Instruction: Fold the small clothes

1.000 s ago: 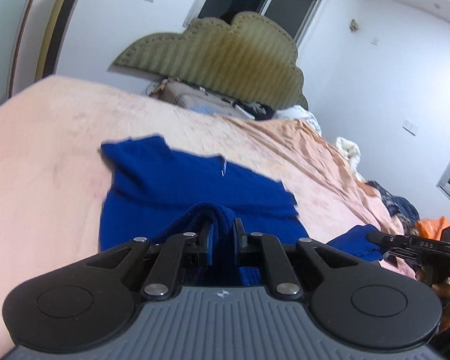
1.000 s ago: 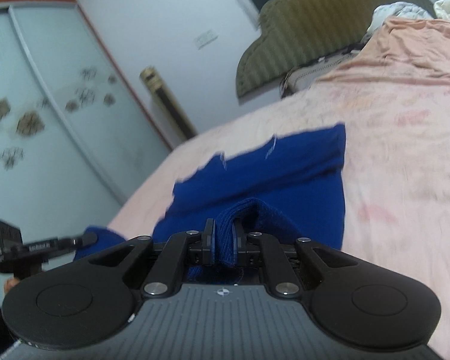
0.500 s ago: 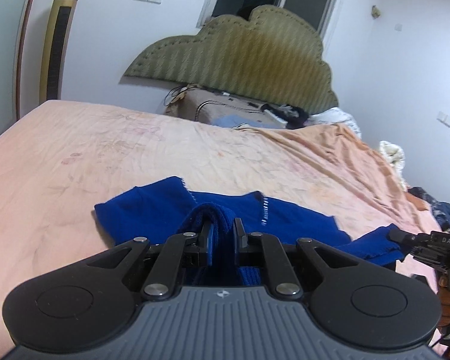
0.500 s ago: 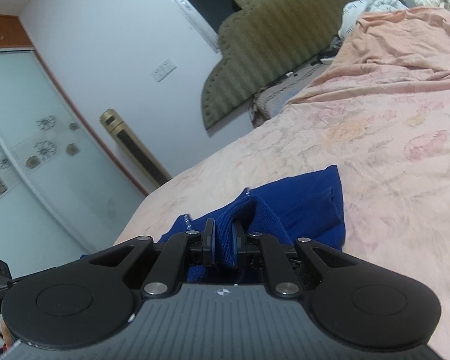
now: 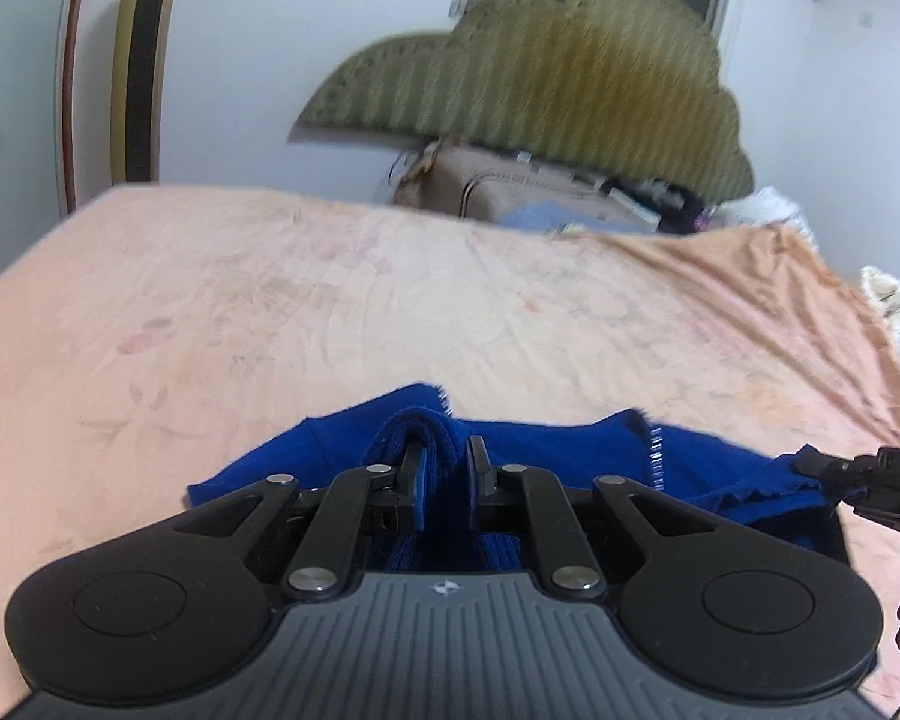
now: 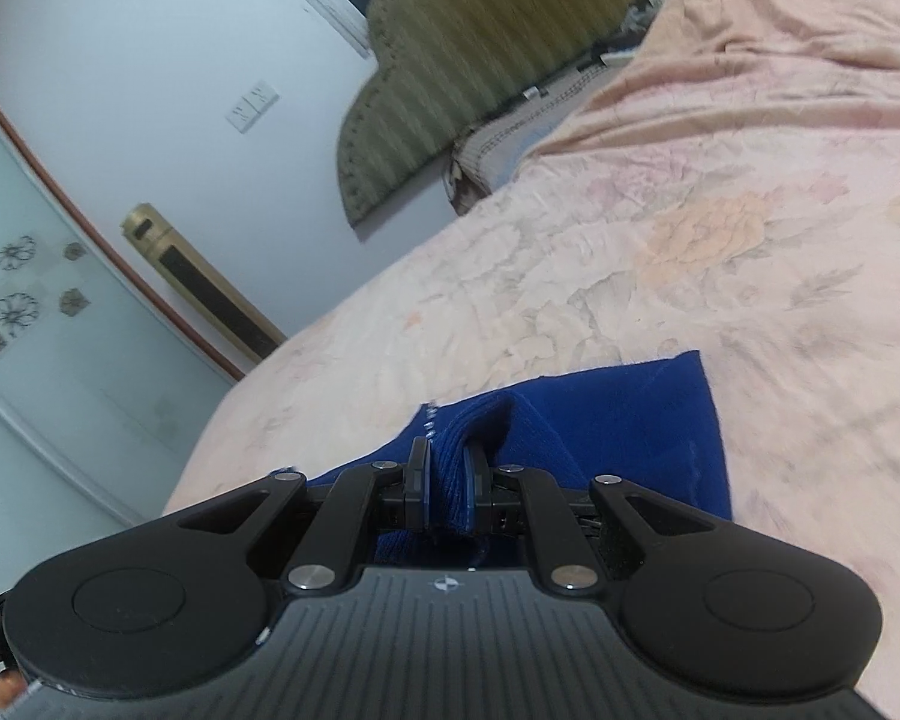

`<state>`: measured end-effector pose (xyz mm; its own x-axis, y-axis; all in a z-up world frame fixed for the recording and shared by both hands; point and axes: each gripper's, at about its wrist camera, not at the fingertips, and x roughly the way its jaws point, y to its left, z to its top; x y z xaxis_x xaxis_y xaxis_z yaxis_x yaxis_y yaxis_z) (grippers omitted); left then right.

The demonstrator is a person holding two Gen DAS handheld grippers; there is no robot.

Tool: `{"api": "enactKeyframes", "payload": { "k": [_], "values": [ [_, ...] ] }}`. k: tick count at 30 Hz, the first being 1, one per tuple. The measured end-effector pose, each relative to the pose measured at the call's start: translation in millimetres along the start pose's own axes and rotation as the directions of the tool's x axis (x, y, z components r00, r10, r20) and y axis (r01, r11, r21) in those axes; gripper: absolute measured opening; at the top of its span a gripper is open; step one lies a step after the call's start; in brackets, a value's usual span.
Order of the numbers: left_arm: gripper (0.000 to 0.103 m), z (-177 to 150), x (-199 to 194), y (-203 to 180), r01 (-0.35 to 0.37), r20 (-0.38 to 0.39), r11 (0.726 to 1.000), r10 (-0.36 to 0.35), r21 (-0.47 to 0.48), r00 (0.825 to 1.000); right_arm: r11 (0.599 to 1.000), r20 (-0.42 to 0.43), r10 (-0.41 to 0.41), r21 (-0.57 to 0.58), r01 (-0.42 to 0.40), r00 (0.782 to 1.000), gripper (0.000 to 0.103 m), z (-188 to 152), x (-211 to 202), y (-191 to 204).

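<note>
A peach floral bedsheet (image 5: pixel 510 312) covers the bed below a green headboard (image 5: pixel 570 72). On its near part lies the blue garment (image 6: pixel 630 420), pinched by both the left gripper (image 5: pixel 444 468) and the right gripper (image 6: pixel 447 474), jaws clamped on folds. Only the right view shows a flowered glass door (image 6: pixel 24 312).

"DA" on right claw (image 5: pixel 810 468), cut off

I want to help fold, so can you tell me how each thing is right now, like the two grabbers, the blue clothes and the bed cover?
left gripper: shut on a bunched fold of the blue garment.
right gripper: shut on another fold of it.
blue garment: partly lifted at both pinches, the rest lying rumpled on the bed.
pink bedsheet: spread out, wrinkled.
</note>
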<state>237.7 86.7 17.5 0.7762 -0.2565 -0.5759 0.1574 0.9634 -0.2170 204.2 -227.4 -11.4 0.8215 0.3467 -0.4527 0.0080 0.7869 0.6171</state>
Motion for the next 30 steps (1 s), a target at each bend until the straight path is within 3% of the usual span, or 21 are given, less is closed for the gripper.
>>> {"api": "enactKeyframes", "payload": {
  "k": [3, 5, 7, 9, 11, 14, 17, 21, 24, 26, 28, 30],
  "values": [
    [0.014, 0, 28, 12, -0.024, -0.078, 0.998, 0.020, -0.054, 0.997, 0.997, -0.030, -0.017, 0.070, 0.020, 0.999, 0.024, 5, 29, -13],
    [0.017, -2, 36, 24, -0.014, -0.111, 0.993, 0.001, -0.114, 0.994, 0.993, -0.040, -0.014, 0.121, 0.019, 0.999, 0.040, 8, 43, -24],
    [0.023, -3, 34, 36, 0.007, -0.101, 0.985, -0.025, -0.170, 0.995, 0.990, -0.027, -0.009, 0.142, 0.013, 1.000, 0.041, 10, 46, -31],
    [0.037, -1, 28, 44, -0.016, -0.072, 0.981, 0.002, -0.192, 0.997, 0.992, -0.004, -0.010, 0.128, 0.010, 1.000, 0.044, 11, 43, -31],
    [0.066, 3, 21, 53, -0.071, -0.030, 0.975, 0.066, -0.210, 0.997, 0.995, 0.030, -0.024, 0.098, 0.021, 0.999, 0.049, 13, 37, -30],
    [0.069, 6, 7, 67, -0.095, 0.034, 0.959, 0.108, -0.266, 0.994, 0.998, 0.075, -0.051, 0.043, 0.048, 0.996, 0.051, 15, 31, -25],
    [0.069, 8, -5, 72, -0.098, 0.034, 0.958, 0.111, -0.268, 0.993, 0.999, 0.101, -0.047, 0.015, 0.045, 0.994, 0.051, 14, 26, -21],
    [0.069, -2, -16, 48, -0.084, 0.054, 0.993, 0.088, -0.081, 0.995, 0.999, 0.033, 0.025, -0.045, -0.024, 0.999, 0.052, 12, 33, -13],
    [0.069, -10, -13, 25, -0.040, 0.022, 0.996, 0.039, 0.079, 0.999, 0.996, -0.073, 0.035, -0.083, -0.041, 0.997, 0.057, 8, 51, -9],
    [0.069, -16, -8, 8, -0.037, 0.008, 0.981, 0.036, 0.190, 0.999, 0.995, -0.064, -0.064, -0.082, 0.058, 0.996, 0.055, 7, 59, -12],
    [0.070, -23, -2, -8, -0.043, 0.005, 0.957, 0.043, 0.288, 0.999, 0.973, 0.000, -0.223, -0.056, 0.222, 0.975, 0.057, 8, 58, -16],
    [0.075, -31, 10, -21, -0.059, -0.005, 0.920, 0.066, 0.387, 0.998, 0.970, 0.052, -0.228, -0.080, 0.232, 0.972, 0.055, 5, 47, -9]
  ]
}}
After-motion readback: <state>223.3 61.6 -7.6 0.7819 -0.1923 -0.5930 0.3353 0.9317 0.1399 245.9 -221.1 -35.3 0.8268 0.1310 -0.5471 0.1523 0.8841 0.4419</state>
